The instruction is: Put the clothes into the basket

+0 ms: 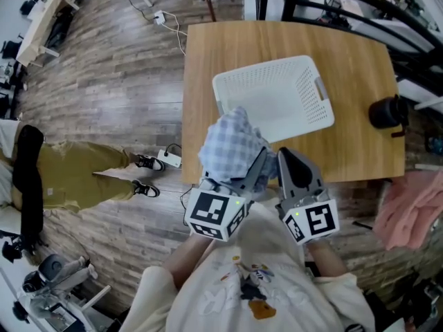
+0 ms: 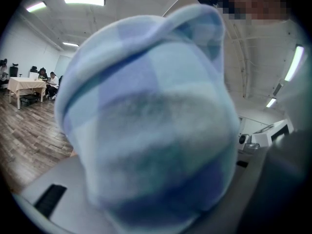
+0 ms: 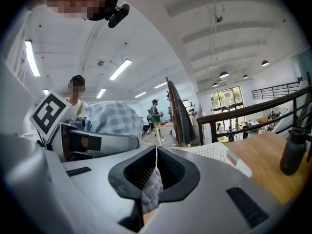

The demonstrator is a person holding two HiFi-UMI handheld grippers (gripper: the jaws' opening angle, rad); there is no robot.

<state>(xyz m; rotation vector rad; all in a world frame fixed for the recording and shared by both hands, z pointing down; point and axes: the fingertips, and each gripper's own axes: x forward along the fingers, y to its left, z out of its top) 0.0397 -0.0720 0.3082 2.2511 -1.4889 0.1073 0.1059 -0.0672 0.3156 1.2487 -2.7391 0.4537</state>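
Light wooden tabletop (image 1: 360, 68) | white perforated plastic basket (image 1: 277, 88) at centre | blue-and-white checked cloth (image 1: 232, 147) bunched at basket's 6 o'clock | left gripper (image 1: 250, 173) fingers wide, clamping the wad | right gripper (image 1: 289, 158) fingers closed on 1 cloth corner

Bright, even light is supplied by ceiling strips (image 2: 84, 1), upper left. Edges are bowed; the near checked cloth (image 2: 151, 130) is blurred.
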